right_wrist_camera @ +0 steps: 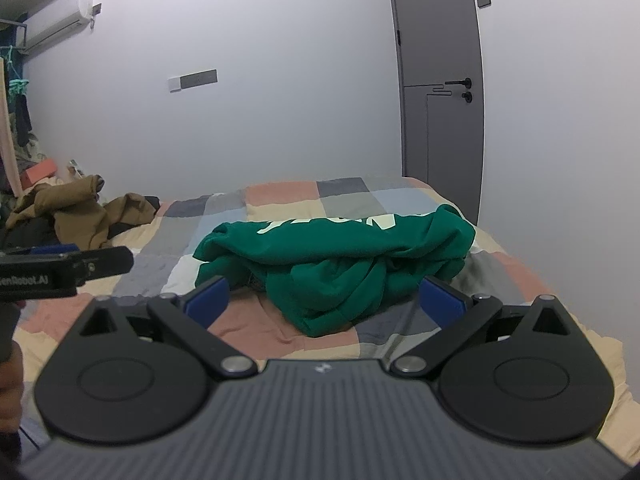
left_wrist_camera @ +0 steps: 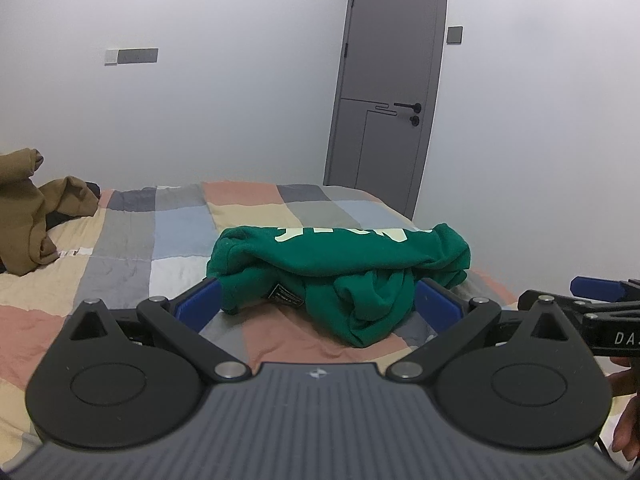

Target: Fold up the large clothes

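The green top (left_wrist_camera: 340, 268) lies bunched mid-bed (left_wrist_camera: 120, 264), brown clothes (left_wrist_camera: 24, 216) well left of it; both the left gripper (left_wrist_camera: 318, 300) and the right gripper (right_wrist_camera: 326, 300) hover just short of it, spread, empty; folding looks half-done or unstarted; next, likely pinch an edge and spread it flat.

A brown garment (left_wrist_camera: 24, 216) lies on the checked bedspread (left_wrist_camera: 132, 240) near a grey door (left_wrist_camera: 388, 80).

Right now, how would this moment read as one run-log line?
left gripper: open, empty | right gripper: open, empty | green sweatshirt: bundled on patchwork bed, ungrasped | brown garment: heaped far left
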Demonstrator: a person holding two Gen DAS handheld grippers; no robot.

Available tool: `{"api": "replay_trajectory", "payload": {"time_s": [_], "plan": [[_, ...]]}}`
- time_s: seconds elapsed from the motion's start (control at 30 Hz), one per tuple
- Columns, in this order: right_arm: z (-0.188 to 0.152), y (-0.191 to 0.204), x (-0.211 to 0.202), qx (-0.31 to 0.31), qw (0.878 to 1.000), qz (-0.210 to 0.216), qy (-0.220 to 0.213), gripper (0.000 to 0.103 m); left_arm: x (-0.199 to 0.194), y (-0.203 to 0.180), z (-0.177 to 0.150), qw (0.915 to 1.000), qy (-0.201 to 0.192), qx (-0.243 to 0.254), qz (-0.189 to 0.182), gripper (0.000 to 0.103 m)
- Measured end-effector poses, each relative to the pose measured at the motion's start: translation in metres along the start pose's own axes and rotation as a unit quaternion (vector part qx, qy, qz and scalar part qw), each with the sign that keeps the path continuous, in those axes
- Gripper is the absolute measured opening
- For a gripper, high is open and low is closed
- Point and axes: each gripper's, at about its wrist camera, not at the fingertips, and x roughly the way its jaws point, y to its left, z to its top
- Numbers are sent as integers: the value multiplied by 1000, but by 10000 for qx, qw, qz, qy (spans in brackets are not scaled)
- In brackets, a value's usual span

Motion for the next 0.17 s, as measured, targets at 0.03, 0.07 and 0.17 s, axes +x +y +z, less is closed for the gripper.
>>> {"api": "replay_trajectory", "payload": {"time_s": [0.03,0.07,0.17], "plan": [[0,0,0,16,10000,1,5,103,-1,0,0,10000,1,5,-4,103],[0,1,-1,18,10000,-10,2,103,-1,0,0,10000,-2,4,-4,103],[2,2,-2,-1,10000,-19,-20,103,-4,0,0,10000,-19,0,-4,103]]}}
